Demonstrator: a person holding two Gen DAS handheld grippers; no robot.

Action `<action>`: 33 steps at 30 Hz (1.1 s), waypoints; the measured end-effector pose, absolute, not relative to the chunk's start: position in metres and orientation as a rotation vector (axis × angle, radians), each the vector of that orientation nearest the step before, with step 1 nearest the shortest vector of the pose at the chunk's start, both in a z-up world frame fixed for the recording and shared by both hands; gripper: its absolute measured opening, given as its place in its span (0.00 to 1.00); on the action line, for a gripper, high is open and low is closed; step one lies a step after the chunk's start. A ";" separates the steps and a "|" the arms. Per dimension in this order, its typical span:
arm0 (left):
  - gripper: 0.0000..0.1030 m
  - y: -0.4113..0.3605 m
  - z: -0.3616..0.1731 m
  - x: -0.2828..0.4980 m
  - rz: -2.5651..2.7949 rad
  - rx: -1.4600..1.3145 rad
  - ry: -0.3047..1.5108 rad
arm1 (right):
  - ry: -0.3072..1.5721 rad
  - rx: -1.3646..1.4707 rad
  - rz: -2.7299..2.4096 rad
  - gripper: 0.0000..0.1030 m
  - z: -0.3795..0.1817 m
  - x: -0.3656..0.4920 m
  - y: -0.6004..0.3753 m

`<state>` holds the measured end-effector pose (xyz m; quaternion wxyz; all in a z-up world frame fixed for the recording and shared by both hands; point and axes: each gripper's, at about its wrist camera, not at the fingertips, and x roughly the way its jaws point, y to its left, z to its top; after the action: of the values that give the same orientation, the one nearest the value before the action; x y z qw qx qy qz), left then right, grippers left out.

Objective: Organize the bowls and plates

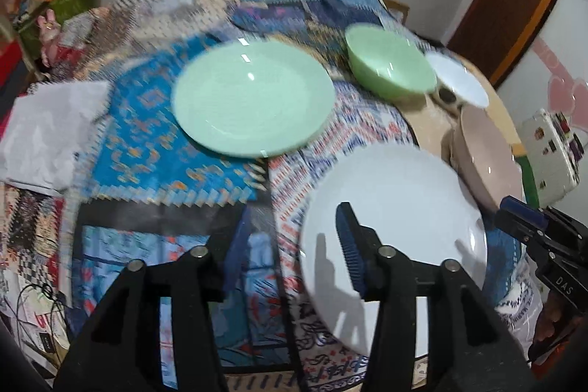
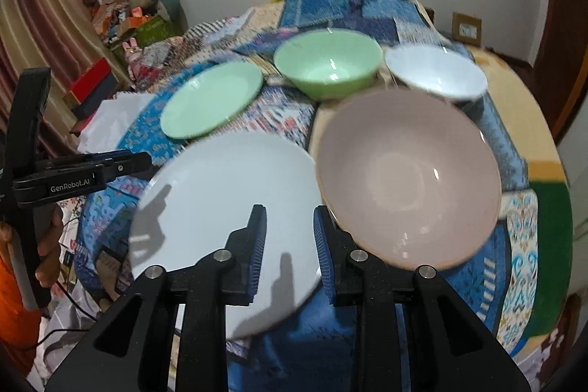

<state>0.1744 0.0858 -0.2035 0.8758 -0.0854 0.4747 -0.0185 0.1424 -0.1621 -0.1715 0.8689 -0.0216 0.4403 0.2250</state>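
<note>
Green plate (image 2: 211, 100) lies far left, white plate (image 2: 224, 219) near it, then green bowl (image 2: 328, 61), pink bowl (image 2: 408, 177), white bowl (image 2: 435, 70) far right. Left gripper (image 1: 290, 252) gapes wide; right gripper (image 2: 288, 254) narrower, both empty.

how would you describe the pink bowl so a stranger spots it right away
On the round table's patchwork cloth, look at the near right side, beside the big white plate. The pink bowl is the largest bowl, dusty pink, unlike the green bowl and white bowl behind it.

Even indoor light, motion blur, fisheye-bent edges, shadows on white plate (image 2: 224, 208)
</note>
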 end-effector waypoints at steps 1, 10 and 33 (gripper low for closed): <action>0.53 0.091 -0.196 0.173 -0.027 -0.177 0.968 | 0.910 -0.052 0.476 0.24 -0.168 0.144 -0.159; 0.91 0.129 -0.156 0.181 0.092 -0.151 0.825 | 0.825 -0.070 0.505 0.43 -0.145 0.176 -0.123; 0.87 0.208 -0.236 0.294 0.111 -0.126 0.971 | 1.025 -0.139 0.543 0.49 -0.204 0.289 -0.045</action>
<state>0.2945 0.2077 -0.2356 0.8811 -0.0606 0.4659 0.0533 0.2894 -0.0453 -0.2040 0.8341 -0.0656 0.4839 0.2565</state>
